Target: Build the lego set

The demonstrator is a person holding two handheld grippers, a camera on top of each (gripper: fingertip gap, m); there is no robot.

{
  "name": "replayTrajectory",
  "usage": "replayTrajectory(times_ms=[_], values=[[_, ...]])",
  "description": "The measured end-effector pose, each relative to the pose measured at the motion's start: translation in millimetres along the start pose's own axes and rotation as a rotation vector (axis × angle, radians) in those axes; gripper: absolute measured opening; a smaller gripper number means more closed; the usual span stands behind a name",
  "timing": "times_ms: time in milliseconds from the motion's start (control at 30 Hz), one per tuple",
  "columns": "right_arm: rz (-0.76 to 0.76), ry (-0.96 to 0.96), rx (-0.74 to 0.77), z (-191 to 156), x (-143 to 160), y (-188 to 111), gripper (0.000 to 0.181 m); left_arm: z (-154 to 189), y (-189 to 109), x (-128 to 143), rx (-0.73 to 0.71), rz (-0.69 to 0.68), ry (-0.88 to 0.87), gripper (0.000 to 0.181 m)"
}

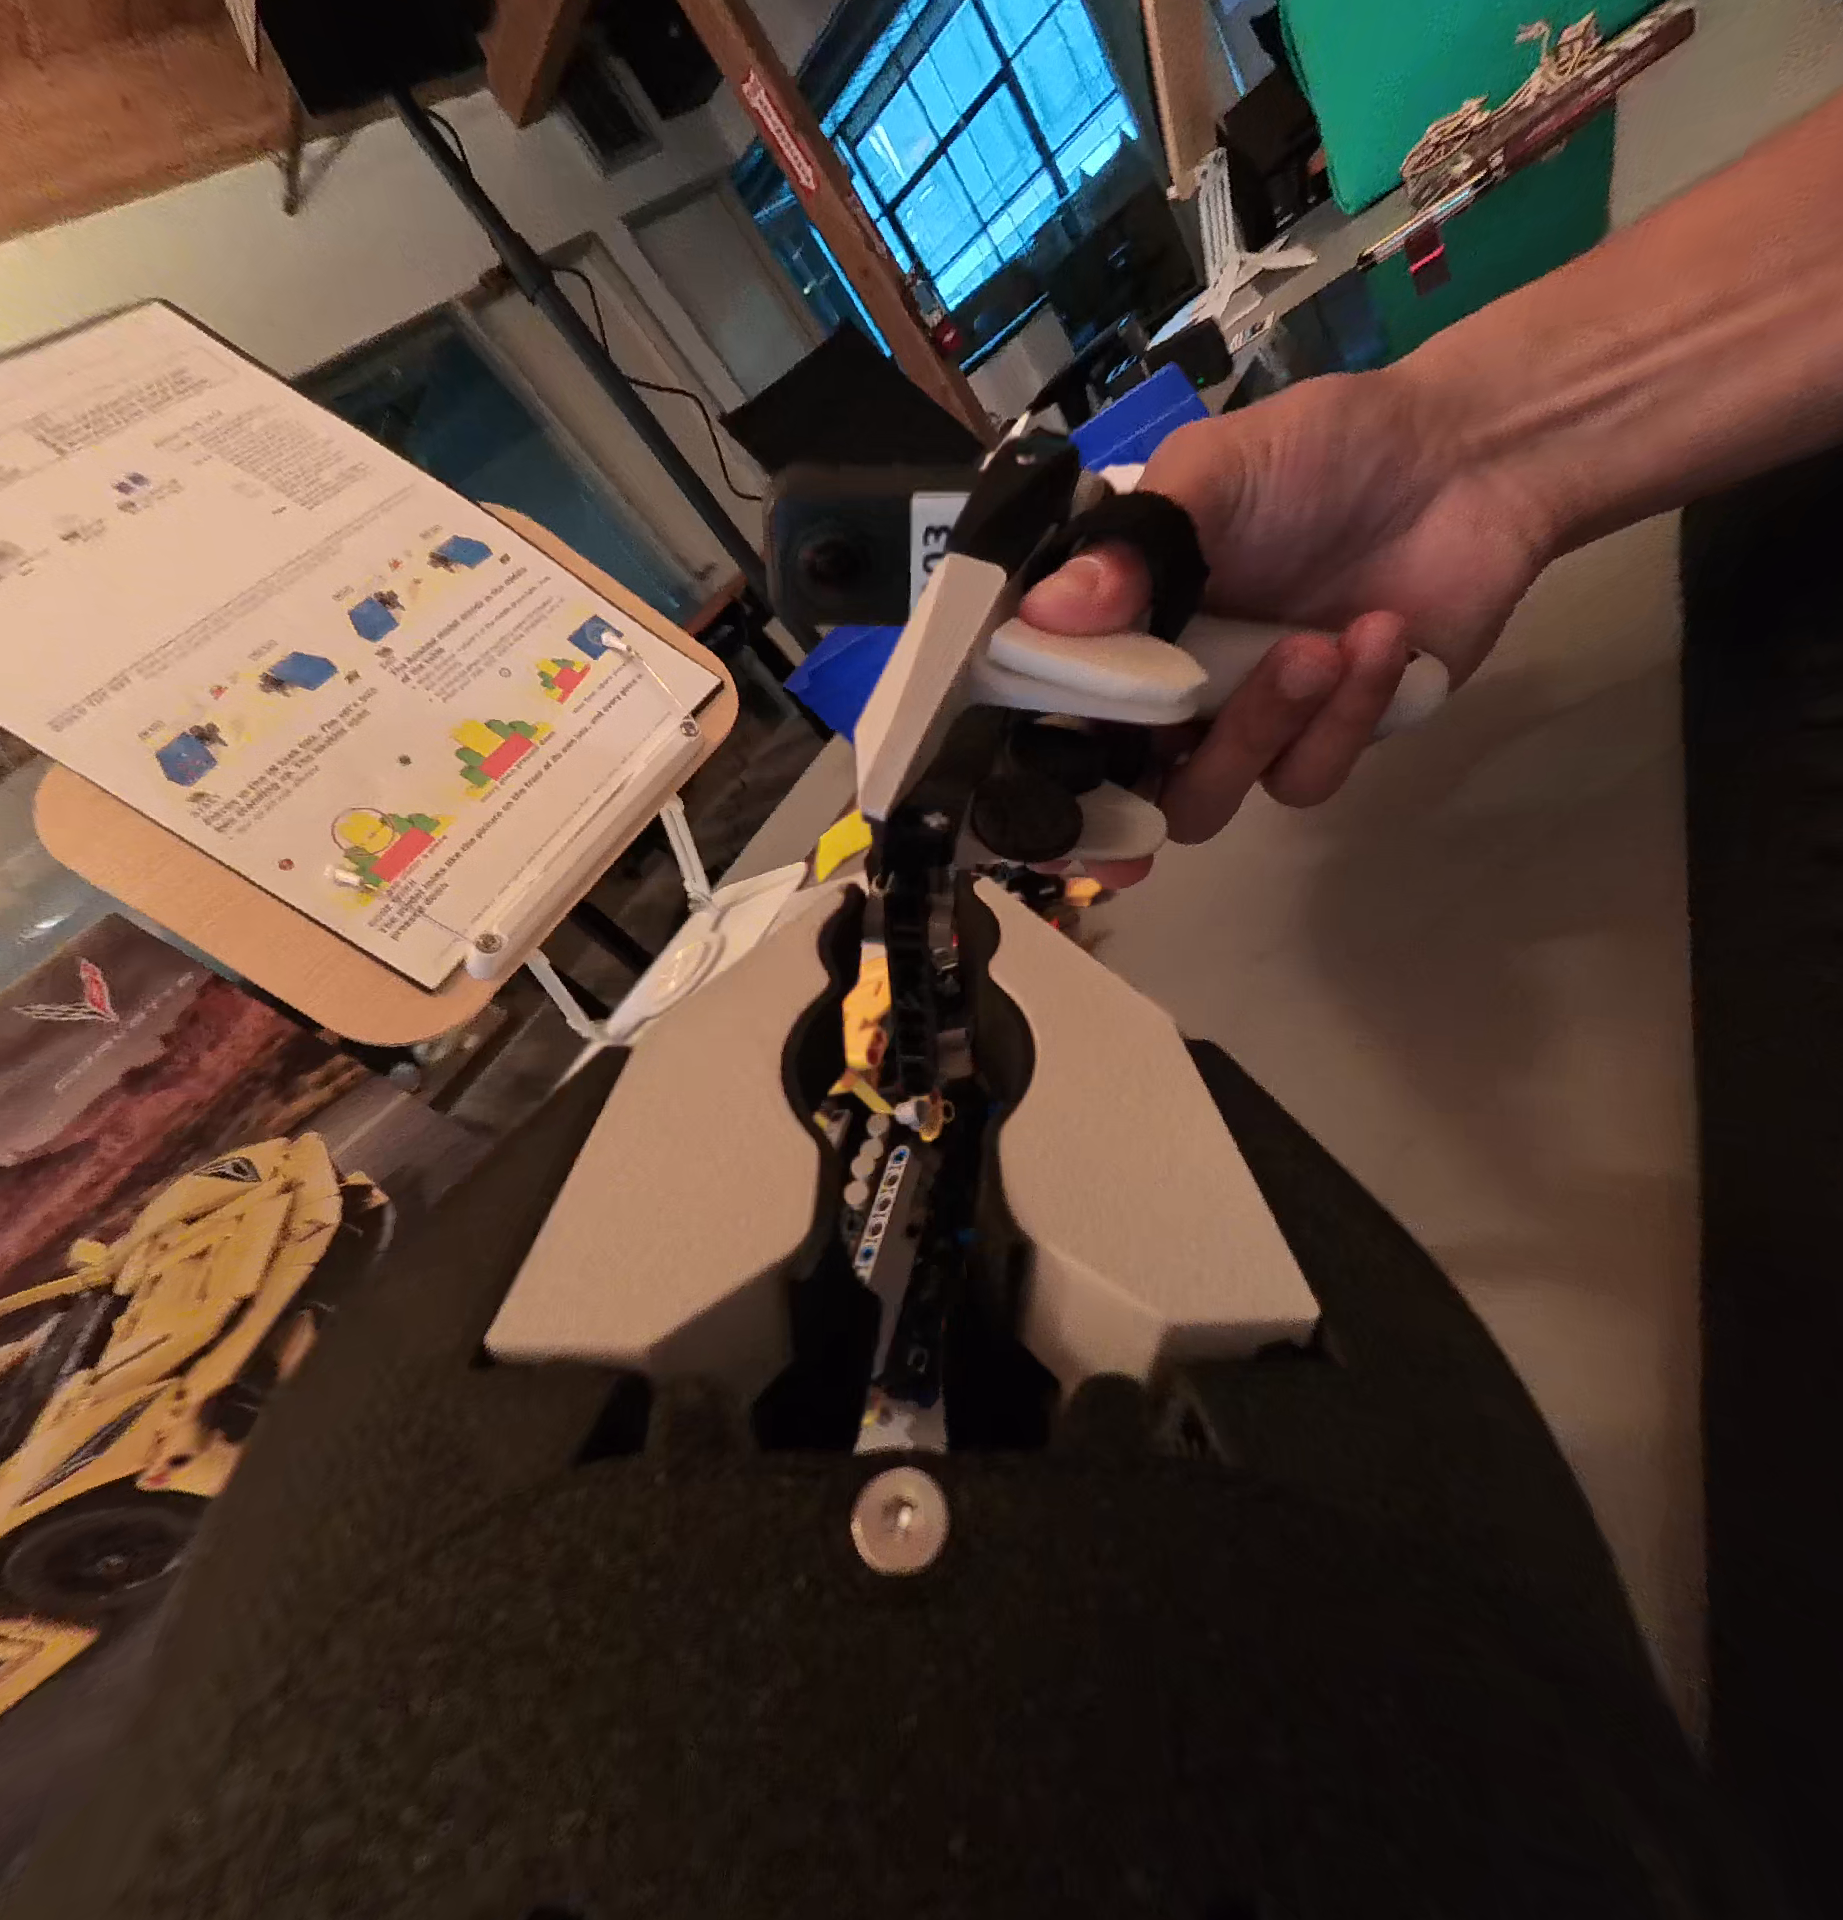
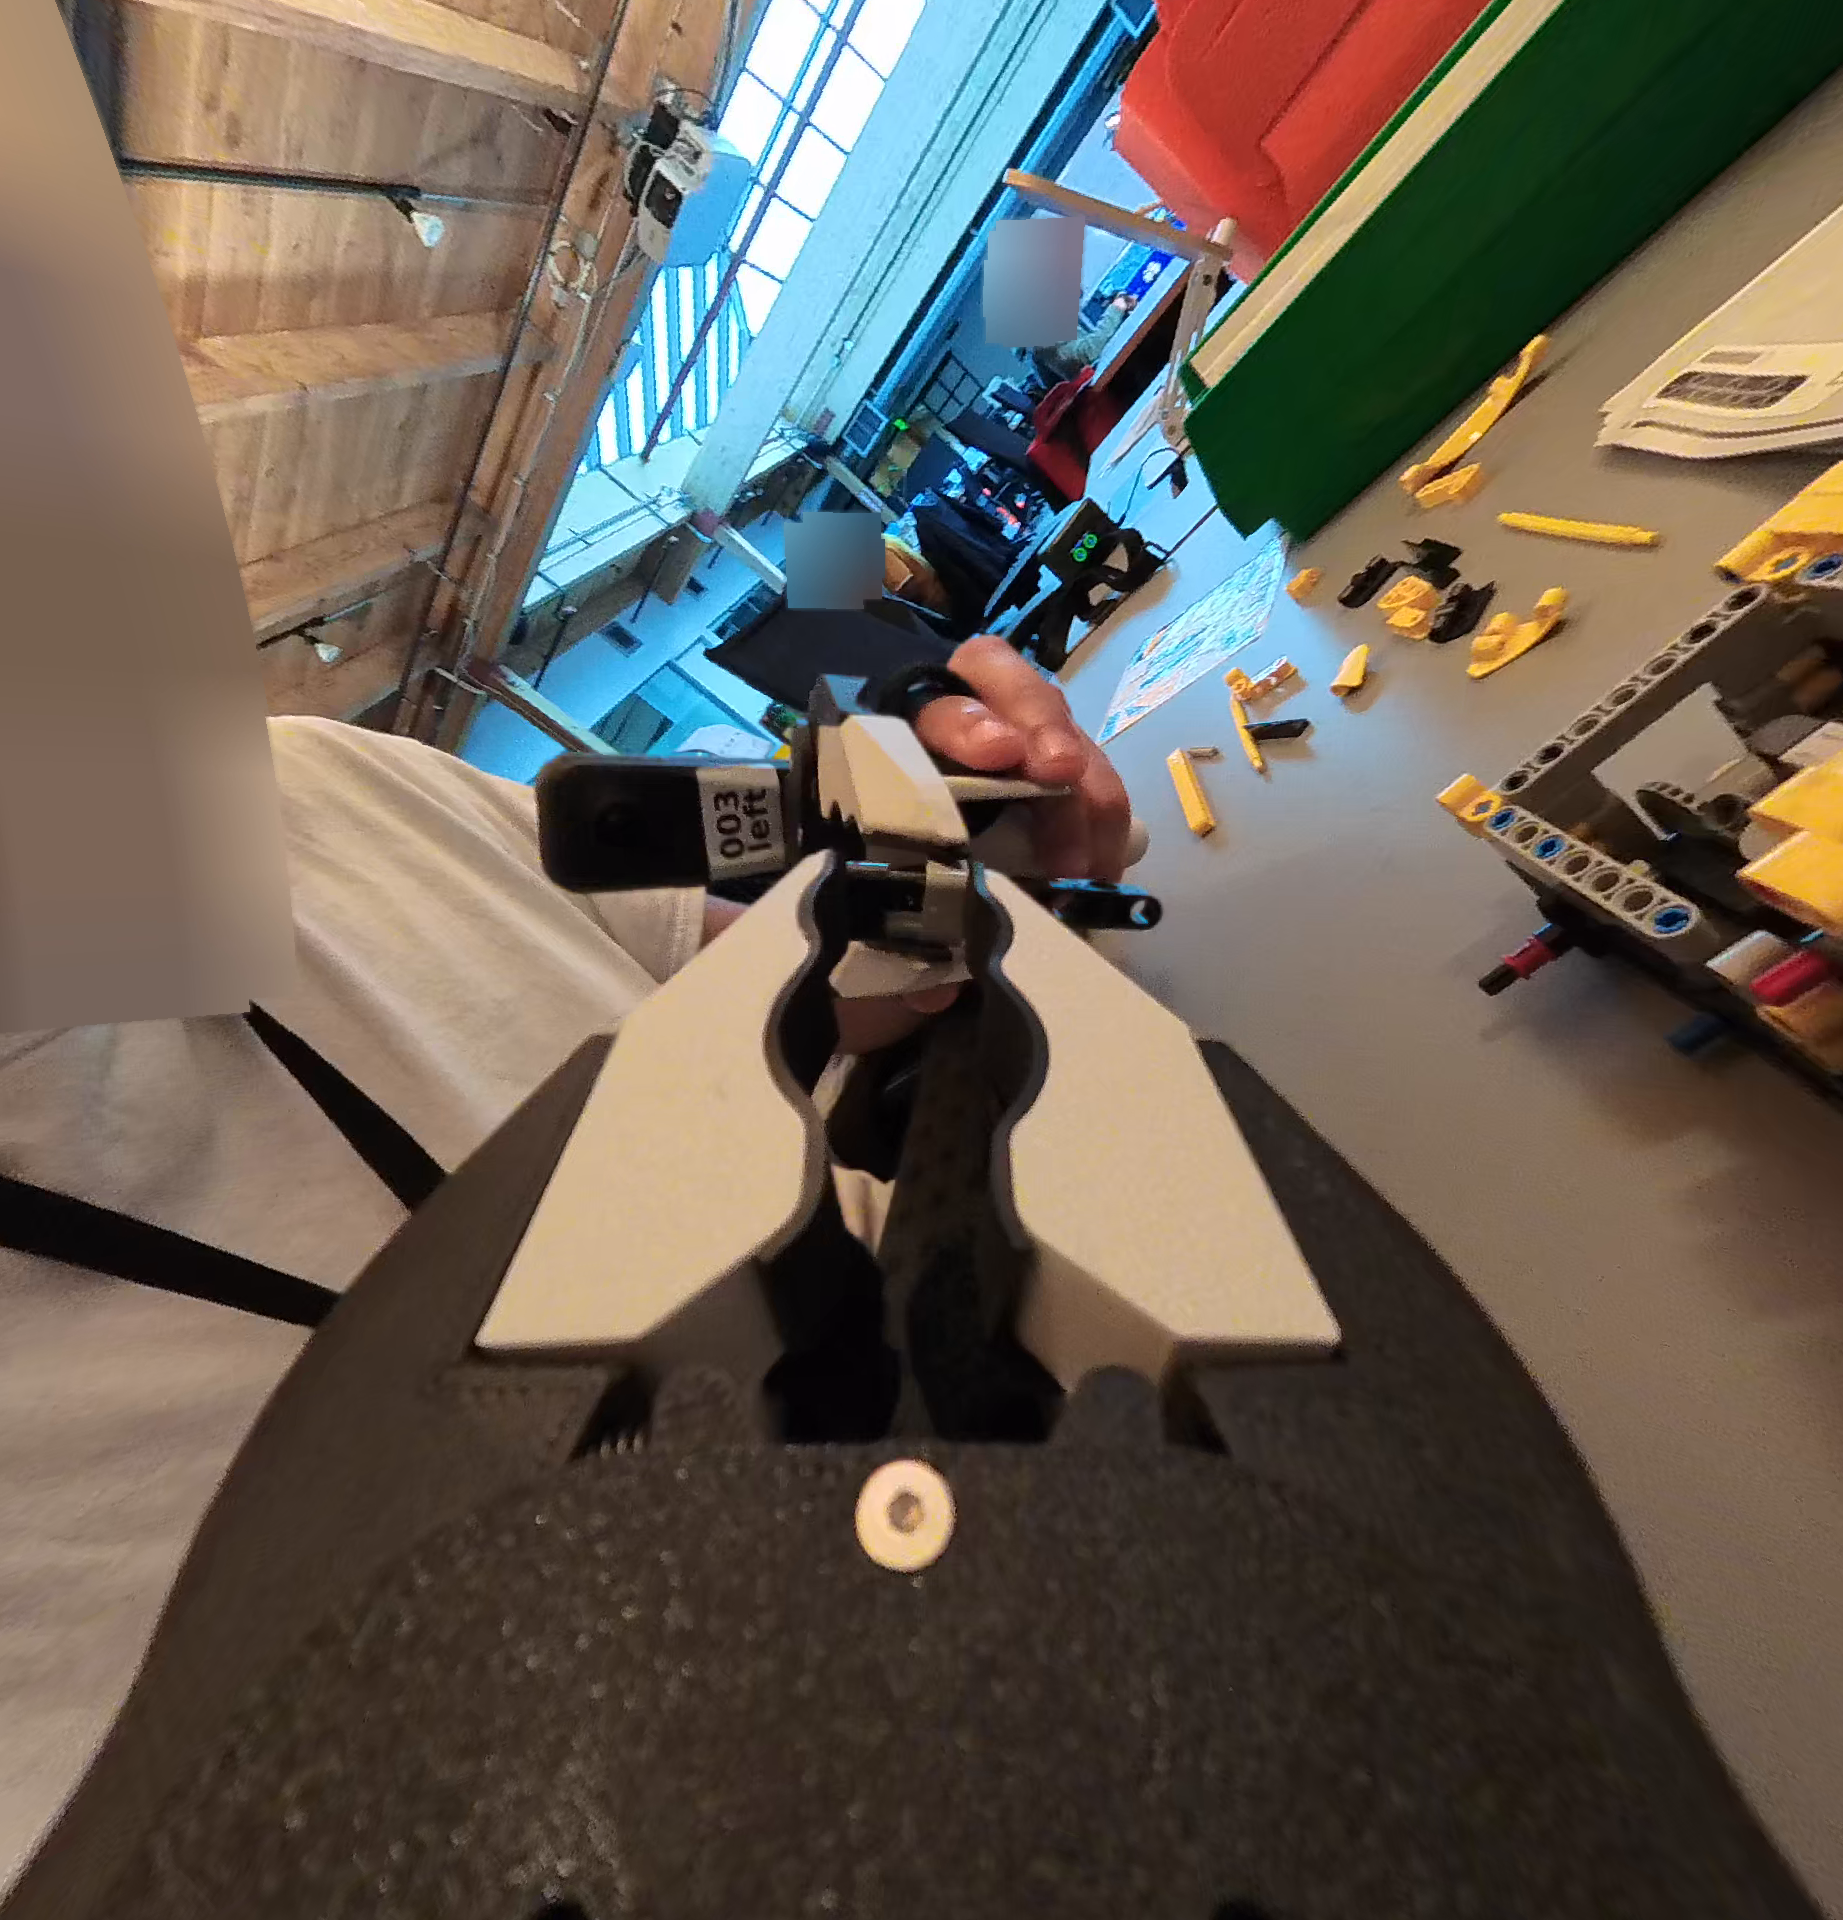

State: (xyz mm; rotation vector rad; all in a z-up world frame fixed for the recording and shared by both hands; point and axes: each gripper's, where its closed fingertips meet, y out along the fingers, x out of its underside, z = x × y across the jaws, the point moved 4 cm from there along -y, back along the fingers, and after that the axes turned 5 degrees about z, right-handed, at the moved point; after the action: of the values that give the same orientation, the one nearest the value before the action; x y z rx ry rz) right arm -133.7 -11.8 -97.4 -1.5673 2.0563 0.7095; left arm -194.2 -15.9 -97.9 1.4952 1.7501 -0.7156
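Grey fingers of the left gripper (image 1: pixel 922 904) fill the bottom of the left wrist view. They stand only a narrow slot apart and clamp a lego piece (image 1: pixel 912 997), a long black bar with yellow and grey bits that runs down the slot toward 6 o'clock. At 12 o'clock the far end of the bar sits between the fingers of the right gripper (image 2: pixel 896 894), which are drawn in close on it, so both tools hold the same piece in the air above the table (image 2: pixel 1416 1299).

The right hand (image 1: pixel 1312 582) comes in from 2 o'clock and blocks the view behind. At 10 o'clock an instruction sheet (image 1: pixel 325 665) leans on a wooden board, and at 8 o'clock lies a box (image 1: pixel 117 1299) picturing a yellow car.

In the right wrist view the left hand (image 2: pixel 1021 748) and its tool cover the grip point. At 3 o'clock the half-built model (image 2: pixel 1675 831) stands on the table, with loose parts (image 2: pixel 1416 603) scattered at 2 o'clock near a green box (image 2: pixel 1468 312) and papers (image 2: pixel 1748 384). A white shirt (image 2: pixel 429 935) fills 9 o'clock.
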Motion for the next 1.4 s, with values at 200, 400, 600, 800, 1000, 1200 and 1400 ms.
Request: replayTrajectory(times_ms=[200, 400, 600, 800, 1000, 1200, 1400], values=[[0.003, -0.032, 0.031, 3.7, 0.1, -1.1, 0.022, 1.6, 2.1, 4.1, -0.015, -0.042, 0.077, 0.017], [-0.033, -0.092, 0.035, 0.2, 4.6, -2.5, 0.027, 0.8, 1.1, 0.2, -0.055, -0.03, 0.147, 0.016], [-0.006, -0.081, 0.011, -0.4, 4.5, -0.9, 0.026, 0.1, 0.9, 0.7, -0.043, -0.024, 0.137, 0.016], [0.0, -0.095, 0.005, 0.2, 5.1, -1.5, 0.022, 1.3, 1.5, -1.0, -0.058, -0.051, 0.16, 0.016], [0.043, -0.034, -0.076, -2.1, 6.7, -3.3, 0.021, 2.1, 2.1, -6.4, -0.062, -0.031, 0.128, 0.016], [0.056, -0.001, -0.002, 11.9, 4.4, -4.6, 0.022, -2.9, 5.8, 8.3, 0.003, -0.062, -0.109, 0.016], [-0.051, 0.084, 0.074, 18.0, -0.9, -4.5, 0.022, -4.3, 5.4, 16.8, 0.023, -0.096, -0.122, 0.015]])
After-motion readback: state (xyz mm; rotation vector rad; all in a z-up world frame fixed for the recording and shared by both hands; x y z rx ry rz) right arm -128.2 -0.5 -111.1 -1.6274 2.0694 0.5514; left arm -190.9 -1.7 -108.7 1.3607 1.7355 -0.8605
